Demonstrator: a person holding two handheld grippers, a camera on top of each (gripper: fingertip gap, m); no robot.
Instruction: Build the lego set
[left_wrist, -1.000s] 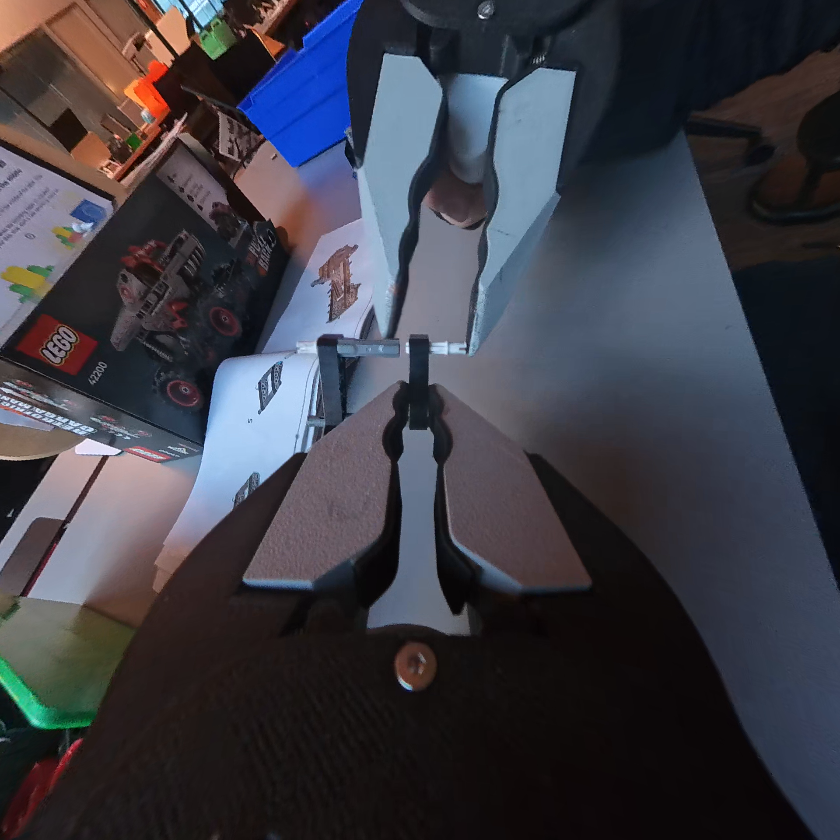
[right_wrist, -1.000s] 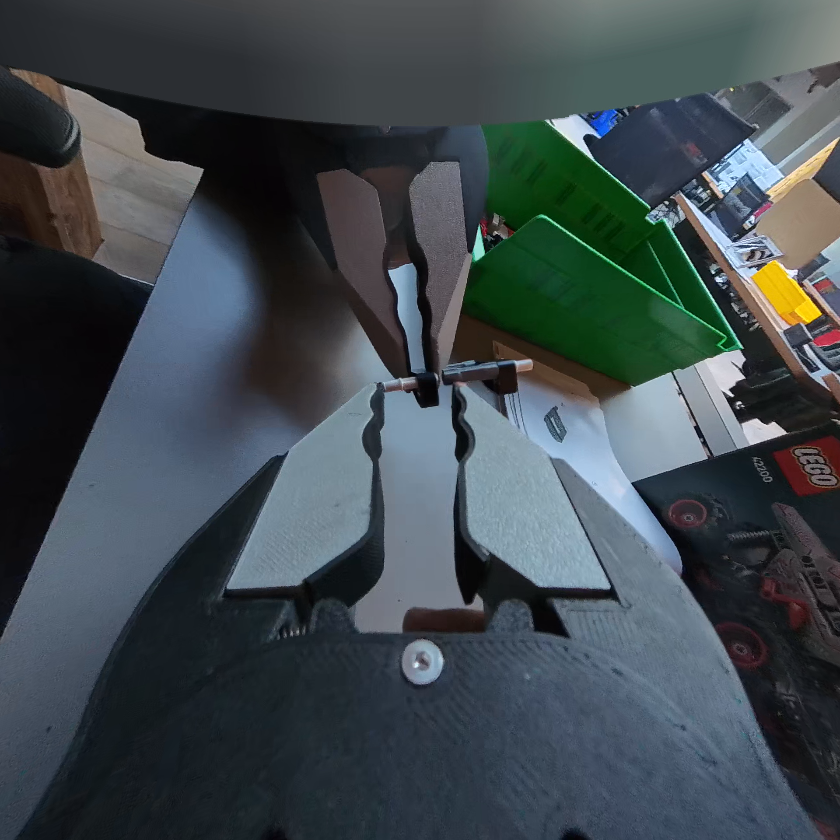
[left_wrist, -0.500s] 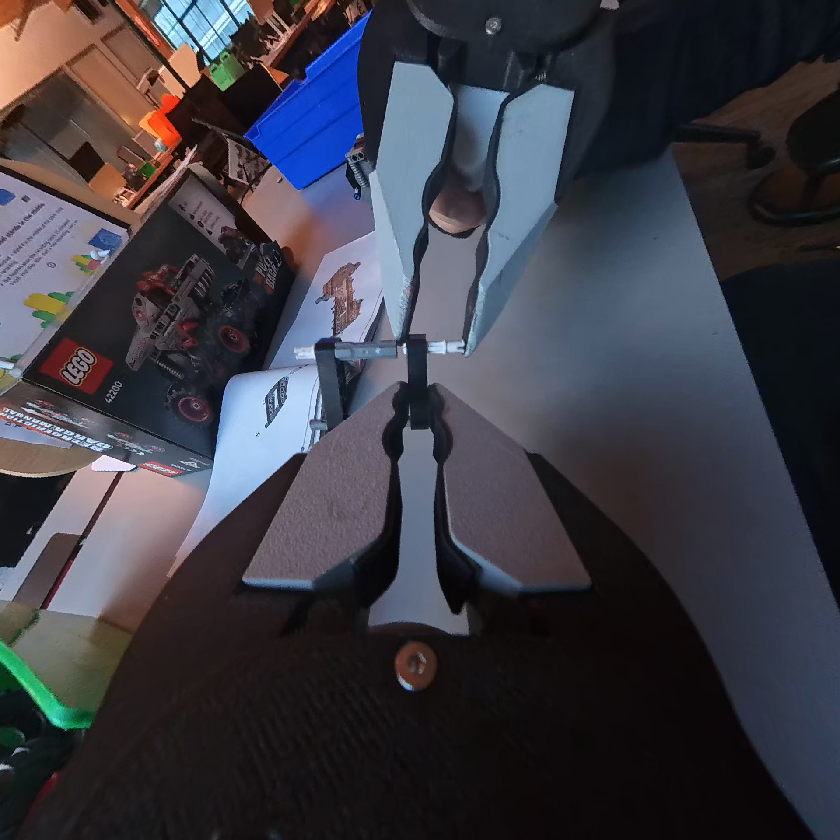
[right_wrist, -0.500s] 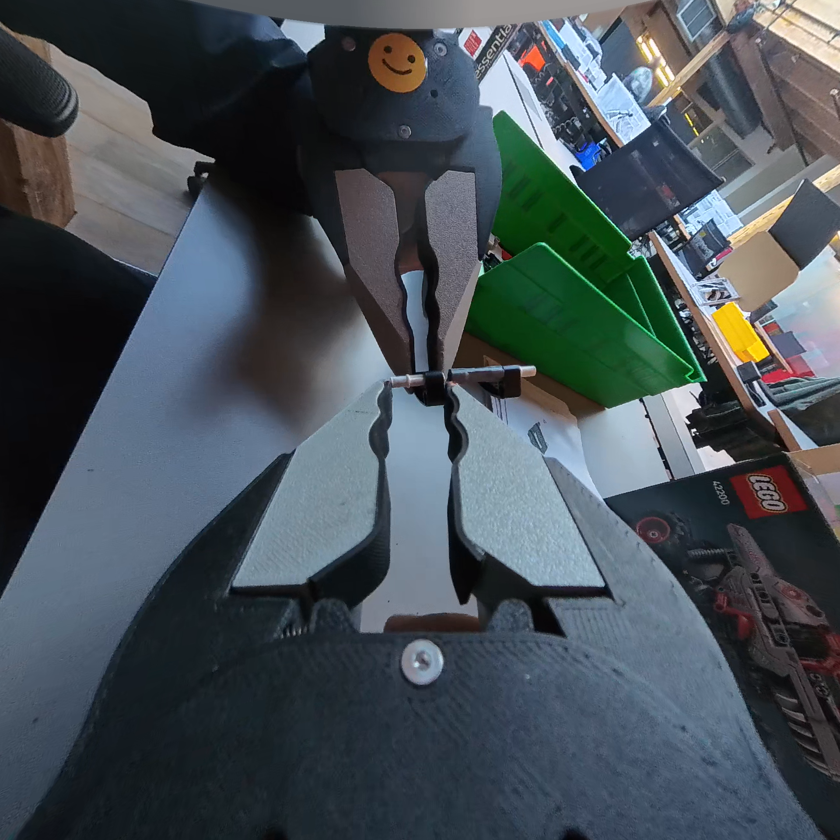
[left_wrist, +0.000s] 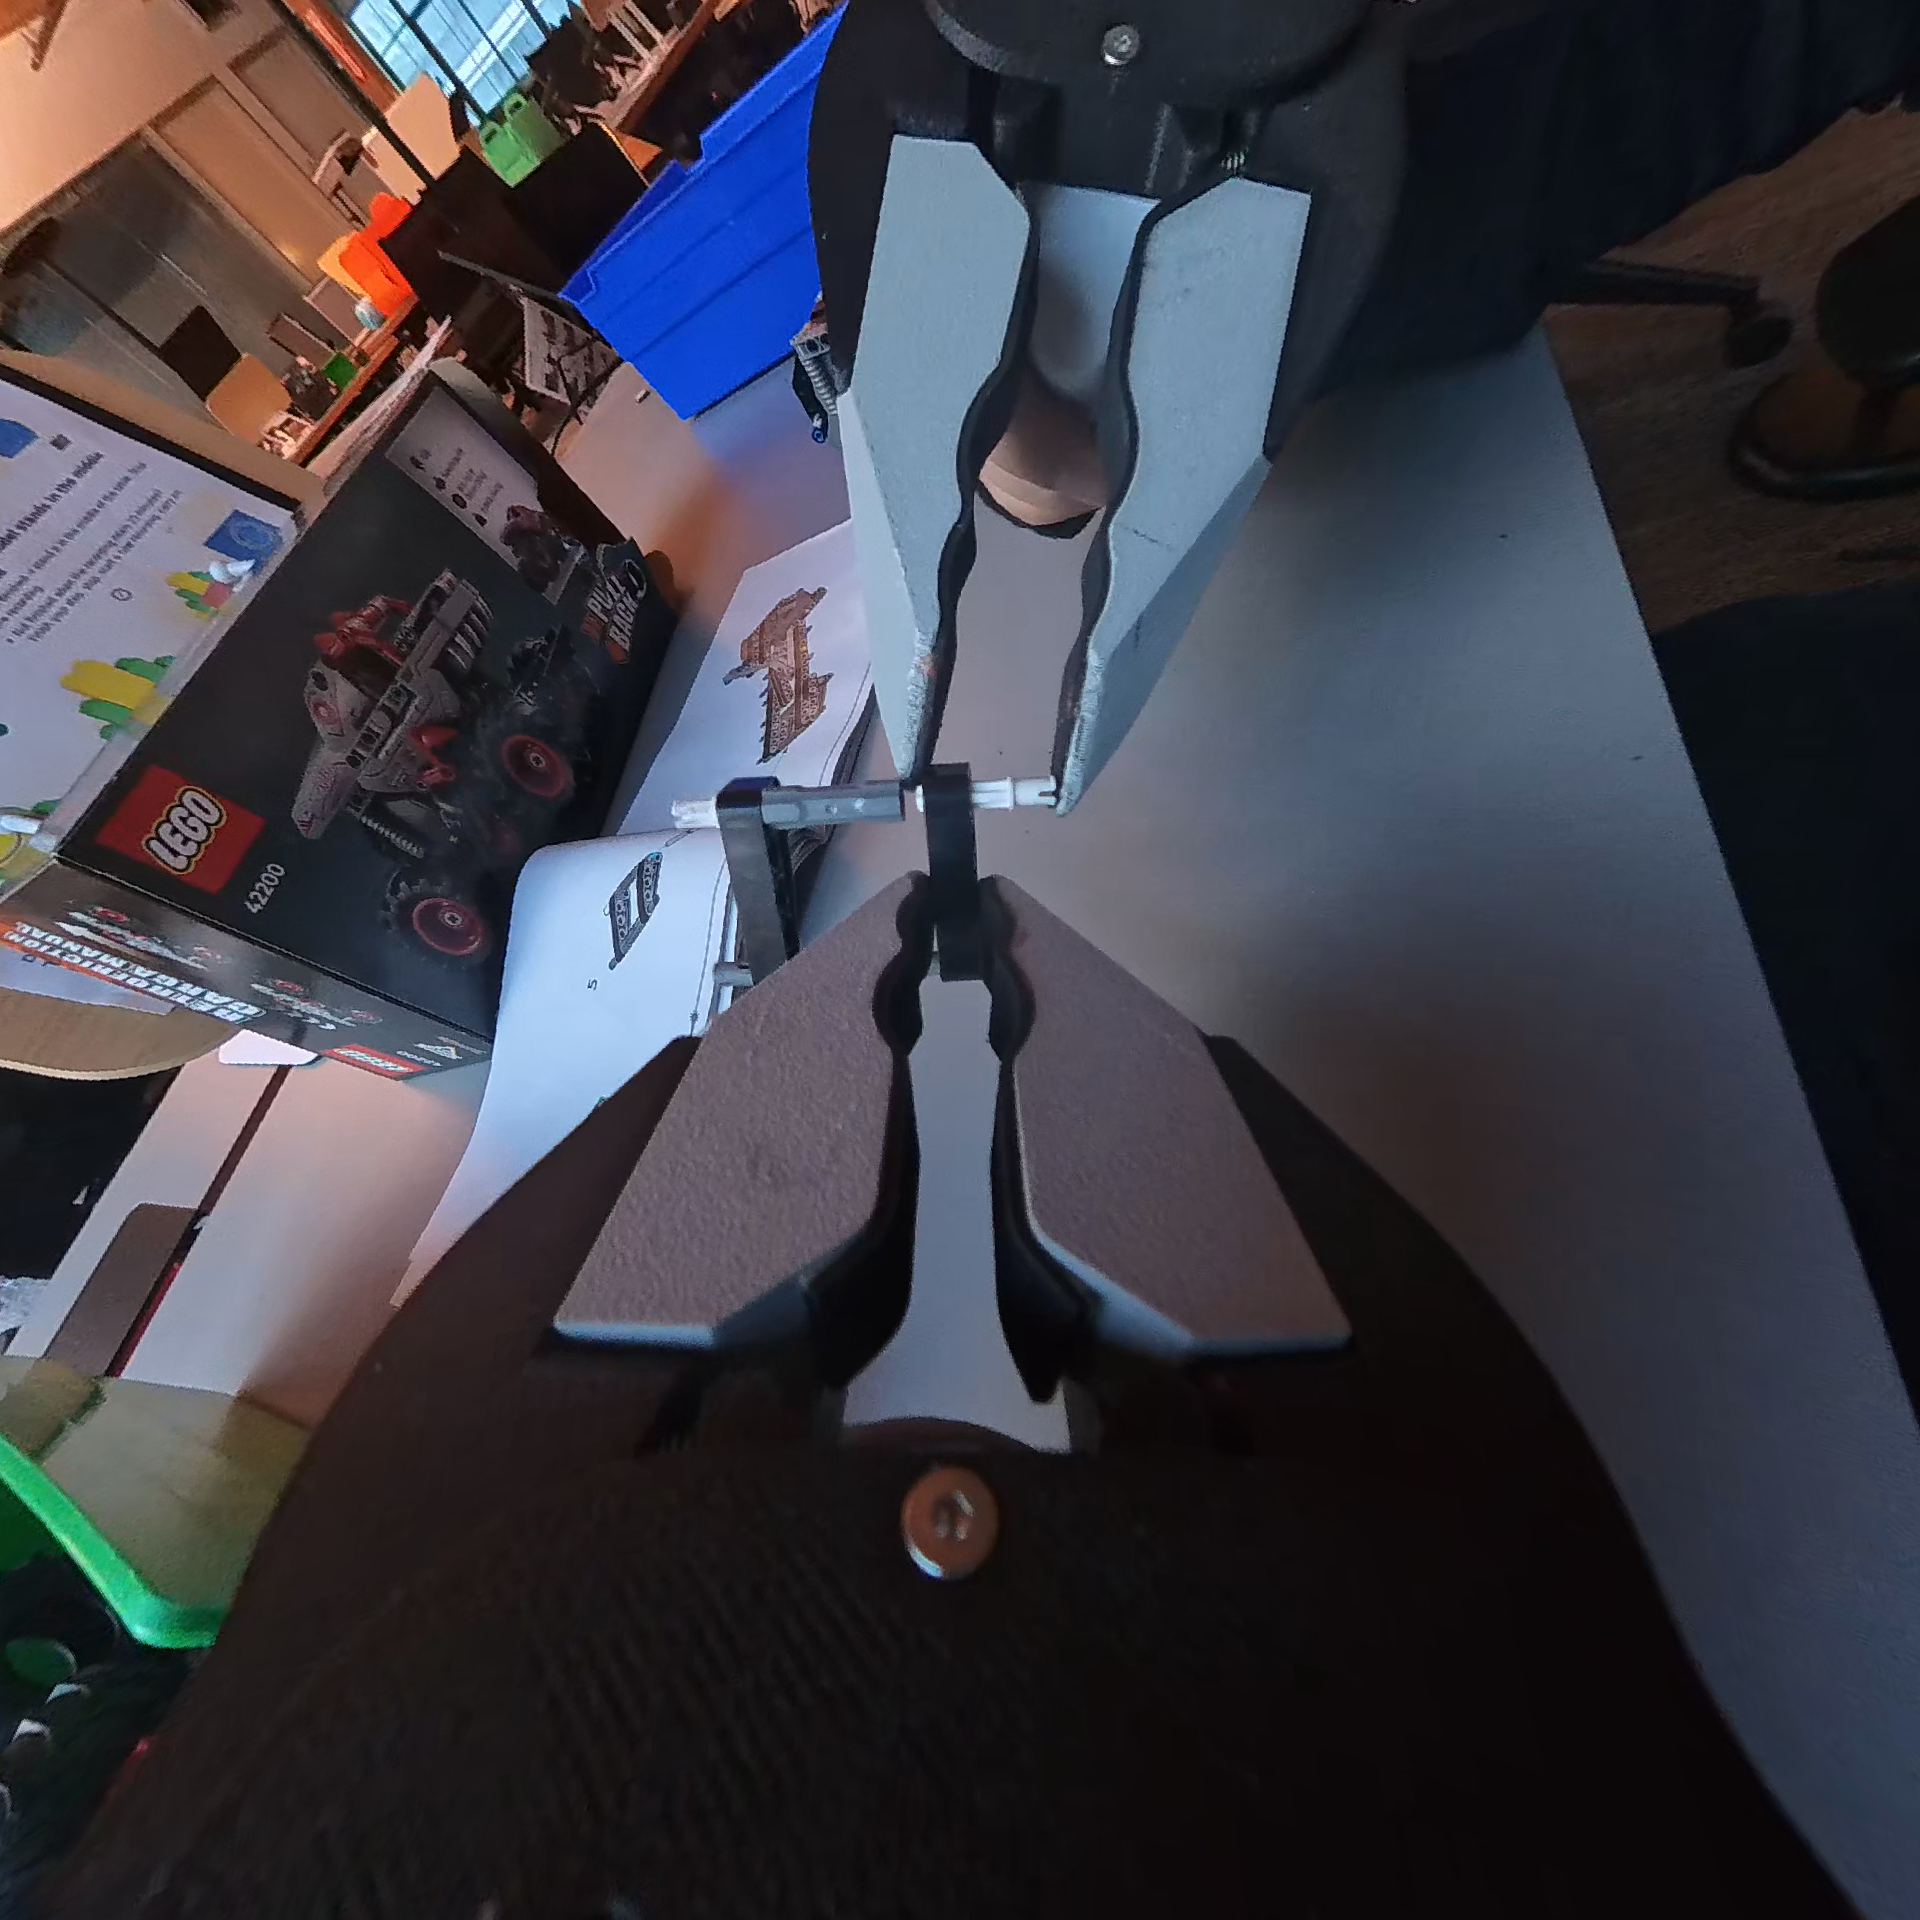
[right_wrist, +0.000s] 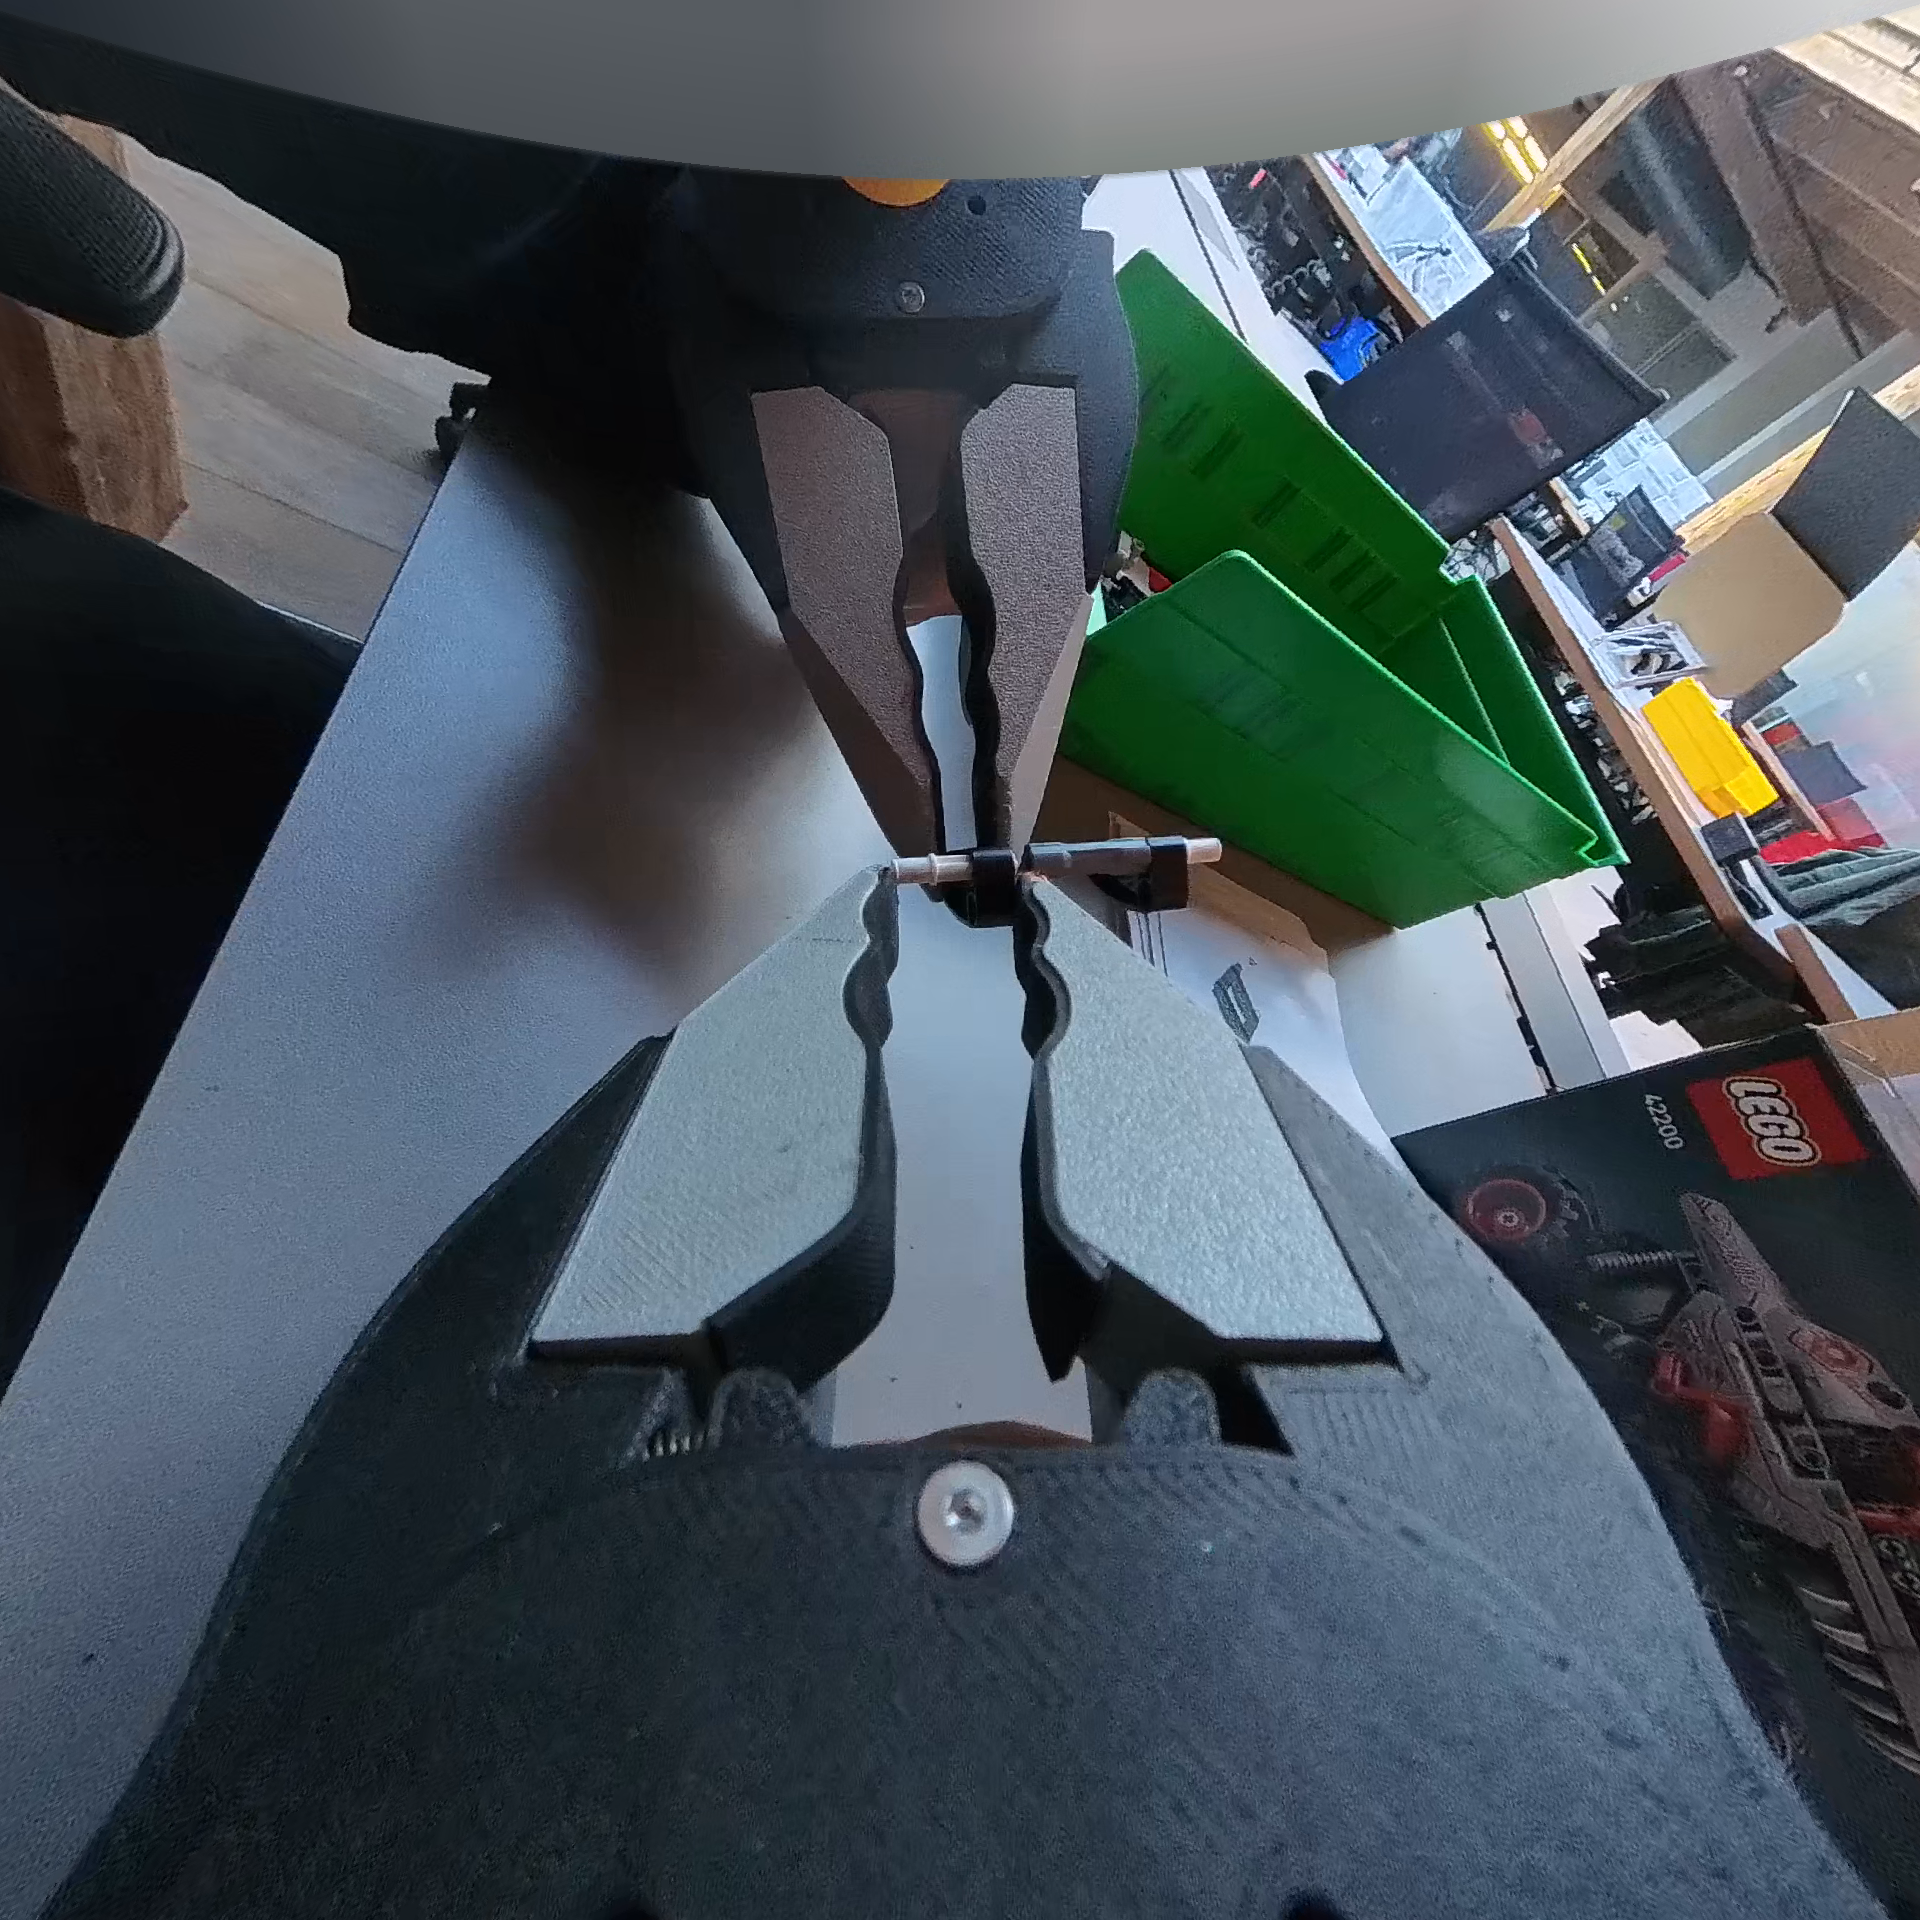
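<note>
Jaws of the left gripper (left_wrist: 954, 914) stay clamped on the black beam (left_wrist: 951, 873) above the table (left_wrist: 1455, 935); the right gripper (left_wrist: 987, 790), jaws narrowed since a second ago, apparently brackets the white pin (left_wrist: 1003, 795), ready to press it home

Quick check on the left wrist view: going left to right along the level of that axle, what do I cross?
Lego box → instruction booklet → outer black beam → grey axle → black beam pinched by the left gripper → white pin end → bare table.
</note>
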